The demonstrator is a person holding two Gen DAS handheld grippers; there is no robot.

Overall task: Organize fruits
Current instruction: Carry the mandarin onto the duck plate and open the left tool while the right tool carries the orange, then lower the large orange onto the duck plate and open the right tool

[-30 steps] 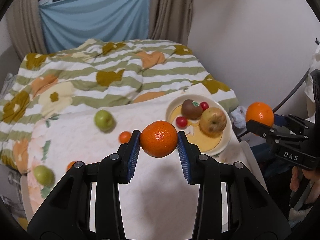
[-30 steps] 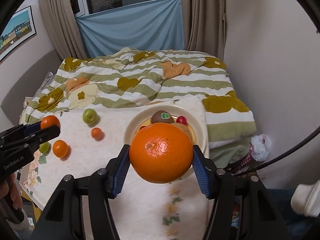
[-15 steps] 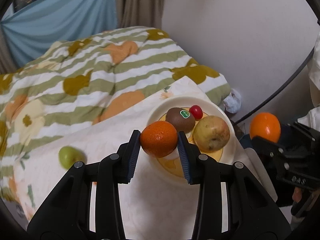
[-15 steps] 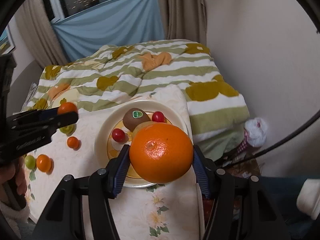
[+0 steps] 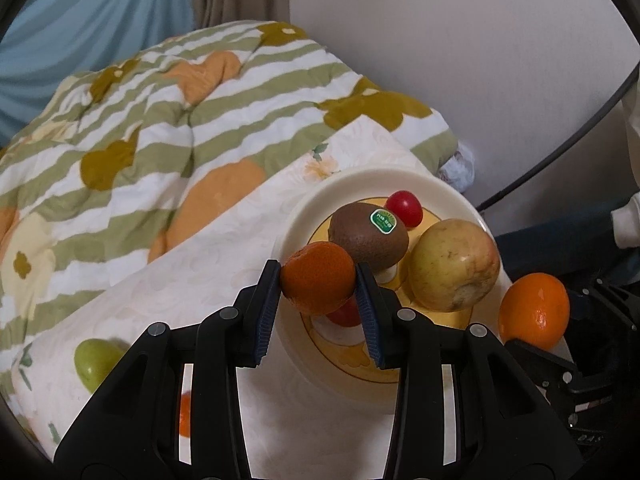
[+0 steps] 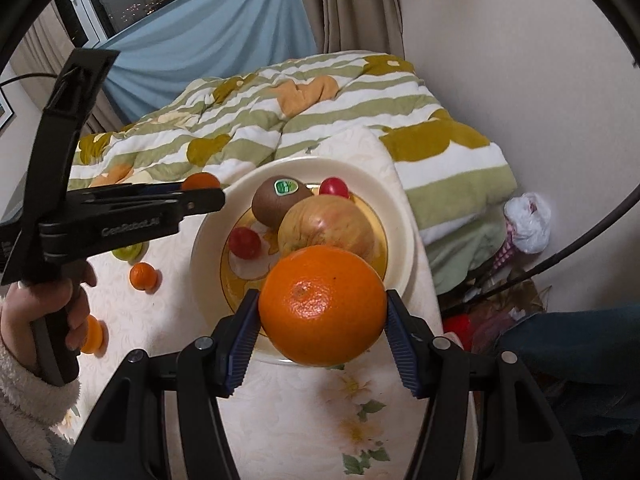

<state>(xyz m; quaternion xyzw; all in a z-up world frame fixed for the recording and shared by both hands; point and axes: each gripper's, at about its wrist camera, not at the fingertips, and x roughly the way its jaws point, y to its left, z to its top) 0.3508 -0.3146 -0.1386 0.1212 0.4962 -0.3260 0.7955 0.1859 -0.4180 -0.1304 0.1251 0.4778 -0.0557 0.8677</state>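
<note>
The left hand-held gripper (image 5: 318,289) clamps a small tangerine (image 5: 318,282) over the plate (image 6: 400,216) near the bed's corner; the right hand-held gripper (image 6: 322,334) grips a big, firm, heavier orange (image 6: 322,306) across its middle

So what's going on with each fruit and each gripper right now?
Left gripper: shut on small tangerine, above the plate's edge.
Right gripper: shut on big orange.
Plate: on the cloth, holding fruit.
Kiwi: on plate, sticker up.
Apple: on plate, beside kiwi.
Two cherry tomatoes: on plate.
Green fruit: loose on cloth.
</note>
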